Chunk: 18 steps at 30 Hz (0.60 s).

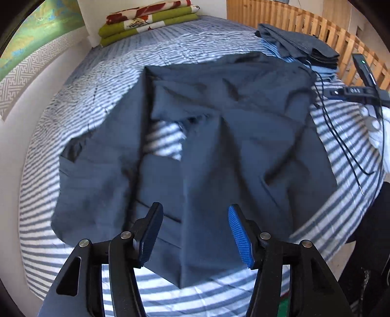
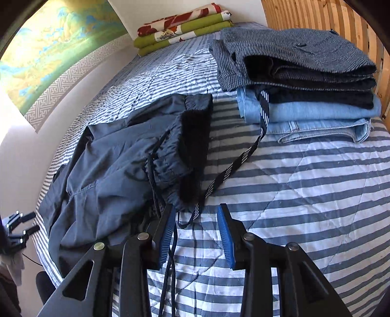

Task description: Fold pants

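Observation:
Dark navy pants (image 1: 219,146) lie crumpled on the striped quilt (image 1: 61,243), with a patch of quilt showing through a gap in their middle. My left gripper (image 1: 195,209) hovers over their near edge, open, its pads clear of the cloth. In the right wrist view the pants (image 2: 117,165) lie to the left, their elastic waistband (image 2: 170,156) and drawstring facing me. My right gripper (image 2: 197,209) stands open just below the waistband. Dark cords (image 2: 170,263) hang beside its left pad, and nothing is pinched.
A stack of folded jeans and dark trousers (image 2: 304,97) sits at the far right, and a striped strap (image 2: 234,165) trails from it toward my right gripper. Folded green and red cloth (image 2: 185,26) lies by the wall. Wooden slats (image 2: 316,17) border the bed. A white-gloved hand (image 1: 375,126) is at the right edge.

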Motion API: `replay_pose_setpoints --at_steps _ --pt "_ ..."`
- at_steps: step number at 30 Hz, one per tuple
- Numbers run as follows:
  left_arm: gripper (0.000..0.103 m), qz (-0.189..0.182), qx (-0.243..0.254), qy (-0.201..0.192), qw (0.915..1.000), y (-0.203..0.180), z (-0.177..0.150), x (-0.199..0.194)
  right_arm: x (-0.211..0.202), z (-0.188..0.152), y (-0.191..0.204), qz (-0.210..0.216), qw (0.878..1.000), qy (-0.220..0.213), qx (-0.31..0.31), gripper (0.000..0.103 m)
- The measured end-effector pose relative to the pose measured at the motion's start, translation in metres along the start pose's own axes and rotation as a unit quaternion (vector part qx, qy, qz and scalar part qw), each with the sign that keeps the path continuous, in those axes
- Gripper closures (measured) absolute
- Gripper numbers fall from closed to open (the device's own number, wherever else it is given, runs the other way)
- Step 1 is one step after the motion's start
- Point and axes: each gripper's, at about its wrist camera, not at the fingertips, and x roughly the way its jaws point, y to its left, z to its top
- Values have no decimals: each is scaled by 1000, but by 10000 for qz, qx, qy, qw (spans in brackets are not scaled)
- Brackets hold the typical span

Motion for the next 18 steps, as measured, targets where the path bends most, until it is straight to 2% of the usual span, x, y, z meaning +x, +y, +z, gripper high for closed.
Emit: replay_pose_setpoints --at_steps 4,8,10,12,15,16,18 --pt "40 -266 230 -34 9994 -46 -26 0 18 -7 -8 139 9988 67 472 70" --pt "32 -420 889 -320 9946 -101 -24 -6 21 -9 -28 591 9901 -8 1276 70" --pt "32 -467 1178 -345 9913 -124 -16 0 22 -10 -35 669 9856 -76 1552 70" --pt "32 -479 1391 -294 9887 -143 -11 11 24 -8 -32 654 9857 -67 1550 70" --pt "32 -570 1458 -112 9876 -154 -1 32 31 -3 -17 683 9890 23 1309 70" --pt "34 -564 1468 -65 9875 -154 3 38 34 -1 -12 687 9900 63 1232 70" --pt "58 -452 1458 42 9883 -155 7 50 43 2 -3 557 9922 128 1107 68"
